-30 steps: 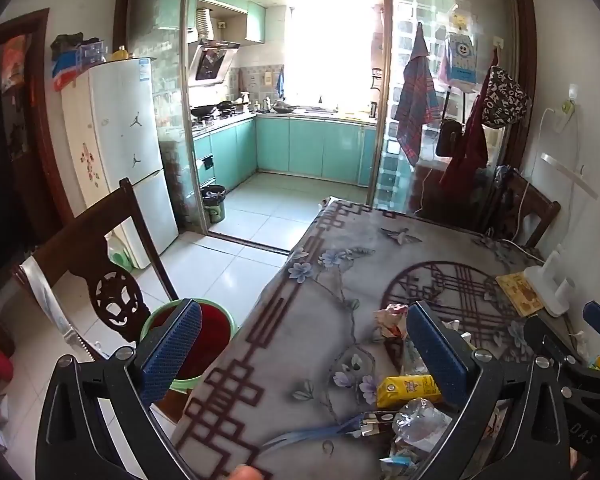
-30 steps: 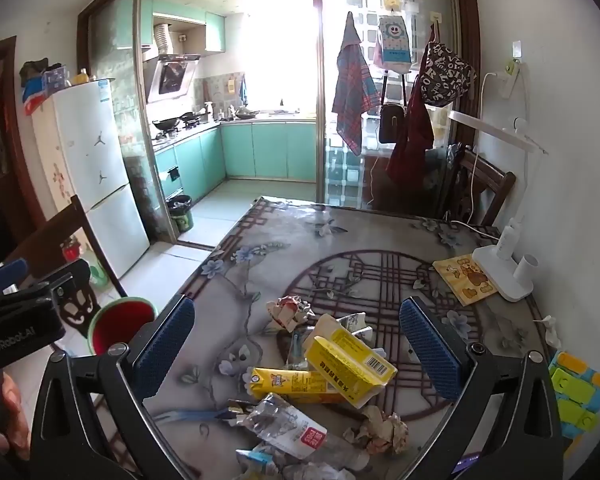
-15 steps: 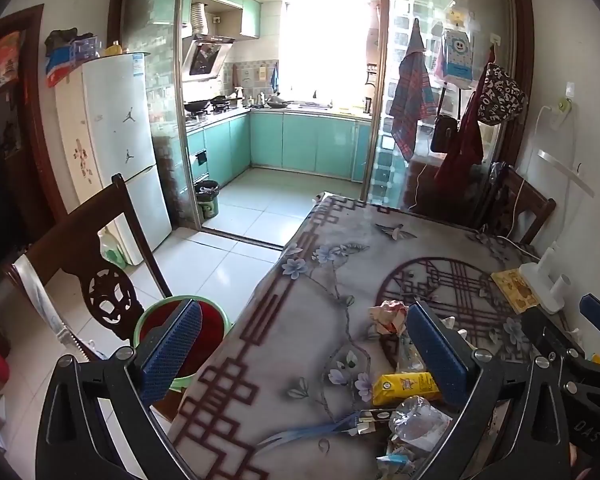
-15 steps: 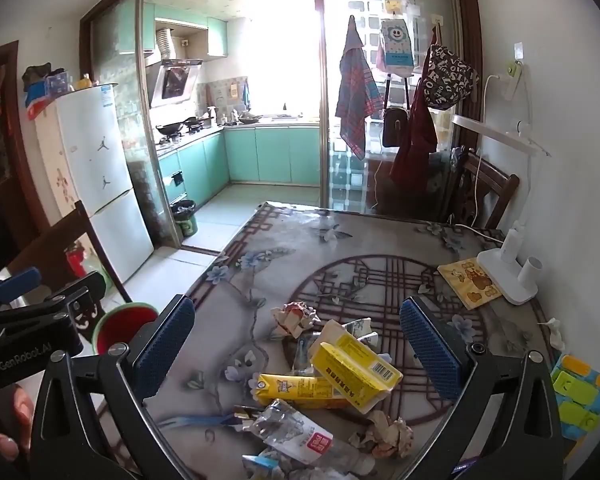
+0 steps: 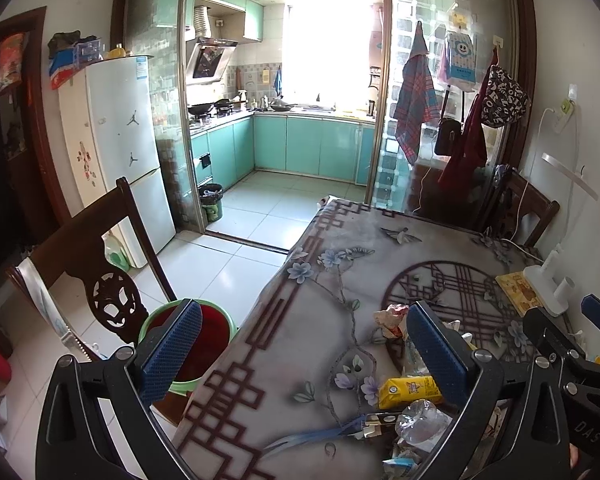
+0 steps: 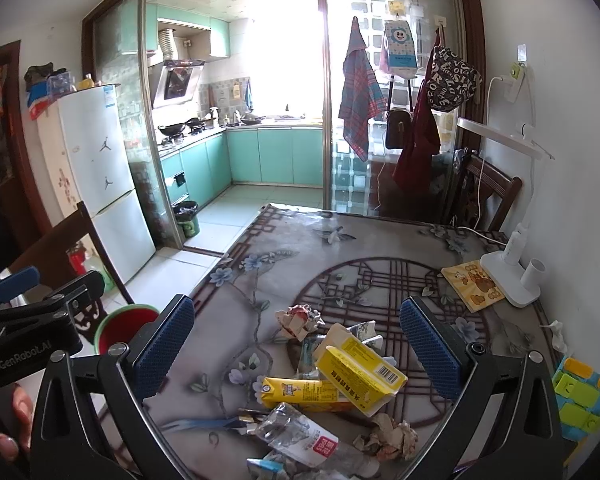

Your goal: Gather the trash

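Holding both grippers, left gripper and right gripper, spread wide and empty, we should pinch the yellow carton at lower centre squarely.

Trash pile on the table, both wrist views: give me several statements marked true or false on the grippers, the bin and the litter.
1. Both hand-held grippers are open and hold nothing. True: the left hand-held gripper and the right hand-held gripper are spread wide and empty.
2. The bin stands on the table. False: the green bin with a red liner sits on the floor beside the table, next to a wooden chair.
3. Yellow cartons lie in the trash pile. True: a yellow carton rests across a flatter yellow carton.
4. The crushed plastic bottle is already in the bin. False: the crushed plastic bottle lies on the table.
5. The desk lamp lies among the trash. False: the white desk lamp stands by the wall.
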{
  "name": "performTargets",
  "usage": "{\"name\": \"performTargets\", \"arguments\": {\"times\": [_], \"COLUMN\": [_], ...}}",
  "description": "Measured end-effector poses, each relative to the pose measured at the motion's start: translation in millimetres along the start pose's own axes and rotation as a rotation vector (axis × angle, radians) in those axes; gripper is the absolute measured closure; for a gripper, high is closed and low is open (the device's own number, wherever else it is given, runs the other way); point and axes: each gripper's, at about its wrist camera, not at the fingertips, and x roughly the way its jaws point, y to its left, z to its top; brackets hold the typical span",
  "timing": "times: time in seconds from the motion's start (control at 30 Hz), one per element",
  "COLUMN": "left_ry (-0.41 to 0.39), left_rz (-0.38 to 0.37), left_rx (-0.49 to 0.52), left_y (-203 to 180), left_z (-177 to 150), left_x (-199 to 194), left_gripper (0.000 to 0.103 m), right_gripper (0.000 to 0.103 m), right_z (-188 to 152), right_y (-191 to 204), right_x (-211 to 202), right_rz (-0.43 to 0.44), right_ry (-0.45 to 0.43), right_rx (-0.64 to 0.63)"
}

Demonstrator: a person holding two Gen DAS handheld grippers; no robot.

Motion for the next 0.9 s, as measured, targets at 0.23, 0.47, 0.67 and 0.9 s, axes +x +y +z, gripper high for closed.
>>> {"name": "performTargets", "arguments": {"times": [0.23,0.47,0.67,0.9], "left_ry": [0.000,0.013,0.010,0.008], "left_rz": [0.003,0.010,0.013,0.024], "left_rx": [0.000,0.002,-0.002,-0.004], "left_y": [-0.4,4.4,12.2,19.6], "left_z": [-0.1,1.5,5.1,5.2], "left_x": [0.5,3.6,3.7,3.4], "left_gripper": [0.000,0.000,0.000,0.000], "right_gripper": [0.000,0.000,0.000,0.000], "right_z": [-0.2,-0.6,-1.1,-1.7], "right_y": [1.5,1.2,1.6,1.6], "right_x": [0.9,1.5,2.8,3.1], "right_rz": [-0.001,0.000,-0.001,-0.001], "right_ry": [0.002,0.004,0.012,0.012], "right_rx": [0.000,0.000,0.001,0.000]}}
